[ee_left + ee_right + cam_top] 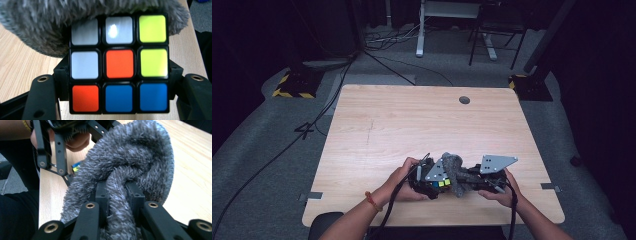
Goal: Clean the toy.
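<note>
A Rubik's cube (pixel 119 63) with white, orange, yellow and blue stickers is clamped between the jaws of my left gripper (pixel 118 73), which is shut on it. My right gripper (pixel 117 192) is shut on a fuzzy grey cloth (pixel 130 157). The cloth (pixel 50 25) drapes over the cube's top edge and touches it. In the high view the left gripper (pixel 432 182) and right gripper (pixel 468 182) meet near the table's front edge, with the cloth (pixel 455 170) bunched on the cube (pixel 441 183). A sliver of the cube (pixel 75 167) peeks out beside the cloth.
The light wooden table (pixel 412 120) has a round cable hole (pixel 464 100) at its far side. Beyond it, cables (pixel 387 60) run over the grey floor past a yellow-and-black striped stand base (pixel 292 86) and a white desk leg (pixel 420 30).
</note>
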A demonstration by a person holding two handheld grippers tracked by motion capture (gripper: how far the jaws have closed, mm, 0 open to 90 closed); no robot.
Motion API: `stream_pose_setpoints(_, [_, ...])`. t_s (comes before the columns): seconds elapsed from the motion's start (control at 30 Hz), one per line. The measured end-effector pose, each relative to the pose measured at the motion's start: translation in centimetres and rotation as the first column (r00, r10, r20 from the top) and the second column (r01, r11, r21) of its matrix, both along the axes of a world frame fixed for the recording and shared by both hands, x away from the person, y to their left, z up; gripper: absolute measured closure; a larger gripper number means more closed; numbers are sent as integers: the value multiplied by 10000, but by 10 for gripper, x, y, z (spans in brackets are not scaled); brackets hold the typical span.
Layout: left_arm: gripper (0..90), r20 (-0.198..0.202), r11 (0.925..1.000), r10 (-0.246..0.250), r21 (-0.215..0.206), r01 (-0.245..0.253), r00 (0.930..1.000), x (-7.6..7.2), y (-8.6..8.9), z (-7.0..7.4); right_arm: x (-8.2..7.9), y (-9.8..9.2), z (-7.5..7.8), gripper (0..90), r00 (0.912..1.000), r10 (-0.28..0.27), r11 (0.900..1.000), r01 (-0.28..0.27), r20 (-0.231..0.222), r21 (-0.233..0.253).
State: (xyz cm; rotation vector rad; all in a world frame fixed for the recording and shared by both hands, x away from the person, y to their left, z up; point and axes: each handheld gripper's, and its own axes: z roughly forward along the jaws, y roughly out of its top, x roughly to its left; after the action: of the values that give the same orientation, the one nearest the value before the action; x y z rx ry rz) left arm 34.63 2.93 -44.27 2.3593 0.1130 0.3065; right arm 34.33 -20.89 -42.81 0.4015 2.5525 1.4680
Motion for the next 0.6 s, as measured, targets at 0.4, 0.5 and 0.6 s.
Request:
stream_pose_setpoints(0.4, [333, 191, 9984, 198, -542, -187, 9996, 1, 10, 11, 9, -2, -16, 757, 9983, -561, 9916, 540, -148, -1176])
stream_pose_setpoints(0.5, [332, 65, 9980, 232, -597, -228, 9997, 2, 11, 13, 7, -2, -13, 758, 9981, -611, 9931, 604, -33, -1006])
stream_pose_setpoints(0.6, [333, 213, 9998, 183, -108, -181, 9996, 0, 7, 9, -1, -1, -1, 758, 9991, -353, 9983, 364, 240, -460])
